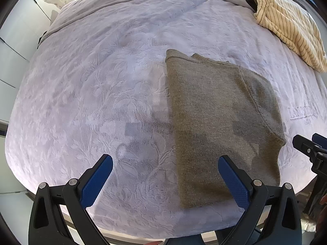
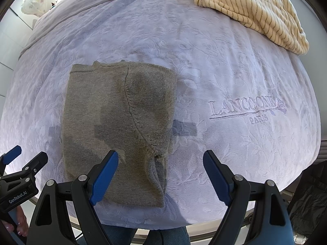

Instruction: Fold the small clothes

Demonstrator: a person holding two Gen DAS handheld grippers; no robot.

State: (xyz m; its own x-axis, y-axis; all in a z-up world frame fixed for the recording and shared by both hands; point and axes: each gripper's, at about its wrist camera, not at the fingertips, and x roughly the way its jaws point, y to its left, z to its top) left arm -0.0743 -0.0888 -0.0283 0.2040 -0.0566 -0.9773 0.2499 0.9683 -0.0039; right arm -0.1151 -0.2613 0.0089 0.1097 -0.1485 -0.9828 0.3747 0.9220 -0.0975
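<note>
While both my grippers hang above the bed with jaws spread wide and nothing between them, left gripper (image 1: 165, 181) and right gripper (image 2: 161, 175), the olive knit garment (image 2: 118, 110) lies folded lengthwise on the lavender blanket (image 2: 224, 61) below. Next fold, by my judgement: pinch both near corners together, carry them evenly to the far hem. Unclear: layers beneath, the tucked sleeve; striped cream garment (image 2: 251, 10) cut off.

The cream striped fleece garment (image 2: 251, 10) runs past the top edge, and the small embroidered lettering on the lilac embossed blanket (image 1: 302, 114) blurs near the left-wrist view's rim.
</note>
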